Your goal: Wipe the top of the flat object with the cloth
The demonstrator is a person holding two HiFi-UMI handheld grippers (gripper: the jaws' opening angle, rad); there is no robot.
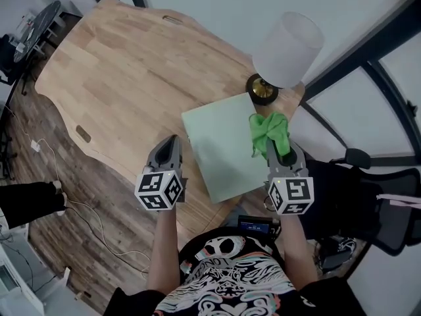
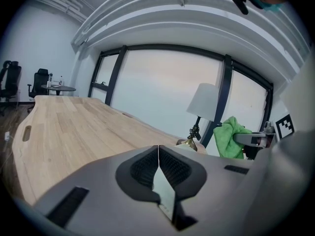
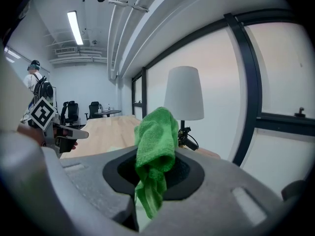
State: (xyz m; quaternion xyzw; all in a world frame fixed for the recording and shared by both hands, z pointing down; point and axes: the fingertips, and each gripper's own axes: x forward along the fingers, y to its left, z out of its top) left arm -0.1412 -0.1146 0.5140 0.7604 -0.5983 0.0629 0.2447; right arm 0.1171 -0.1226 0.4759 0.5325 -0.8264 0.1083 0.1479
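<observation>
A pale green flat sheet lies on the wooden table near its front right corner. My right gripper is shut on a bright green cloth, held above the sheet's right edge; the cloth bunches up and hangs from between the jaws in the right gripper view. My left gripper is shut and empty, its tips at the sheet's left edge. In the left gripper view its pads meet, and the cloth shows at the right.
A table lamp with a white shade and brass base stands just behind the sheet. A black office chair is at the right. A cable runs over the wooden floor at the left. A person stands far off.
</observation>
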